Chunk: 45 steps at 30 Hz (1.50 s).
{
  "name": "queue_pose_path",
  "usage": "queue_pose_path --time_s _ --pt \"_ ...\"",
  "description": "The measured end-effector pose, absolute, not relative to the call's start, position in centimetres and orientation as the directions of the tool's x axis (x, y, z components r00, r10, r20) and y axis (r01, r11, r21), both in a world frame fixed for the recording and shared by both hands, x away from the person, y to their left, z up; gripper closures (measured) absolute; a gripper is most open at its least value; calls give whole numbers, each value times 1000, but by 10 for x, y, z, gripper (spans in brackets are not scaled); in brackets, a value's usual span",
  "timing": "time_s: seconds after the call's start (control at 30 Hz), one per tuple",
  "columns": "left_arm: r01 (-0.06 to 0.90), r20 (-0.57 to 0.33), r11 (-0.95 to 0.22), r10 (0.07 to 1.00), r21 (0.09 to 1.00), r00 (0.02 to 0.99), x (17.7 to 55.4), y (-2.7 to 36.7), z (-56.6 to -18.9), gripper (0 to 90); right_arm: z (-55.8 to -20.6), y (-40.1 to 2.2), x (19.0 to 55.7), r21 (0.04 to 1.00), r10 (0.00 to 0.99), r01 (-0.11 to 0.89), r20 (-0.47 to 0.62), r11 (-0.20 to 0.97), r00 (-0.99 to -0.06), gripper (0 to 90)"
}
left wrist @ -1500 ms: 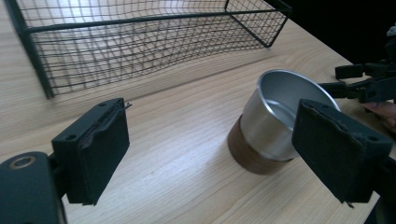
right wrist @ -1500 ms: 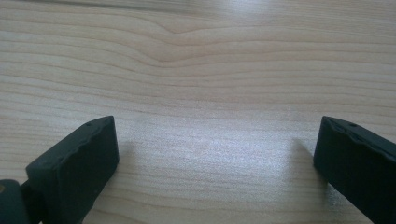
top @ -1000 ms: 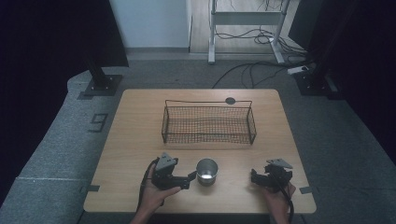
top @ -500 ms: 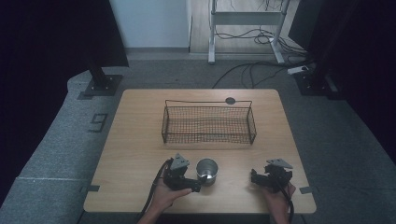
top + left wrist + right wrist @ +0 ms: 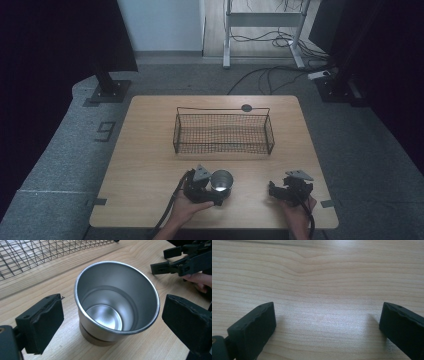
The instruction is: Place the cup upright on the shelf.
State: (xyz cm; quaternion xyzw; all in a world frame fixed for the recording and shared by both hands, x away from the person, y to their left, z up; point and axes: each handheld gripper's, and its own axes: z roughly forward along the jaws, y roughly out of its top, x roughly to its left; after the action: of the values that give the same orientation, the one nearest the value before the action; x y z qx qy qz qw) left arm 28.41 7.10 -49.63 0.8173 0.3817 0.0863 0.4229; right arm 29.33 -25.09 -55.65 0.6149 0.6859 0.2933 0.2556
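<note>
Here, your left gripper (image 5: 216, 192) stands with its jaws released and spread to either side of the metal cup (image 5: 116, 298); they have just been opening, and the cup sits between them with a clear gap at each pad, so nothing is gripped. The cup stands upright on the table (image 5: 145, 165), mouth up and empty, directly ahead of the left gripper and enclosed by the spread of its jaws, which judges as a pre-grasp alignment: the pads (image 5: 41, 322) flank the wall so a closure would catch it squarely. Beyond the cup, farther from you, lies the wire basket (image 5: 223, 131), empty, well apart from both grippers and the likely destination. To the right of the cup, your right gripper (image 5: 272, 190) rests low near the table's near edge, jaws likewise released and spread over bare wood, holding nothing. It sits well apart from the cup, which leaves the left gripper free room to work.
</note>
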Motion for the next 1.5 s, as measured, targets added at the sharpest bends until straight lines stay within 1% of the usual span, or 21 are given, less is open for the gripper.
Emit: queue_pose_path --time_s 0.43,0.63,0.7,0.93,1.03,1.1,1.5 --pt "550 -160 -368 705 750 691 290 53 -507 53 -557 -251 293 717 994 694 10 72 -113 7" --pt "538 -139 -370 714 757 686 291 50 -511 103 -556 -251 293 717 993 694 11 71 -113 7" --pt "536 -138 -369 714 759 686 292 49 -511 122 -556 -251 293 717 994 694 11 71 -113 7" --pt "527 -126 -375 713 763 690 290 49 -511 132 -557 -251 293 717 994 694 11 72 -113 7" --pt "528 -145 -357 708 771 691 289 52 -508 144 -556 -251 293 717 994 694 11 71 -113 7" --pt "529 -160 -348 701 774 695 289 53 -507 146 -556 -251 293 717 994 694 11 71 -113 7" --pt "512 -153 -328 707 793 690 287 64 -495 148 -556 -251 293 717 994 694 10 72 -113 7"
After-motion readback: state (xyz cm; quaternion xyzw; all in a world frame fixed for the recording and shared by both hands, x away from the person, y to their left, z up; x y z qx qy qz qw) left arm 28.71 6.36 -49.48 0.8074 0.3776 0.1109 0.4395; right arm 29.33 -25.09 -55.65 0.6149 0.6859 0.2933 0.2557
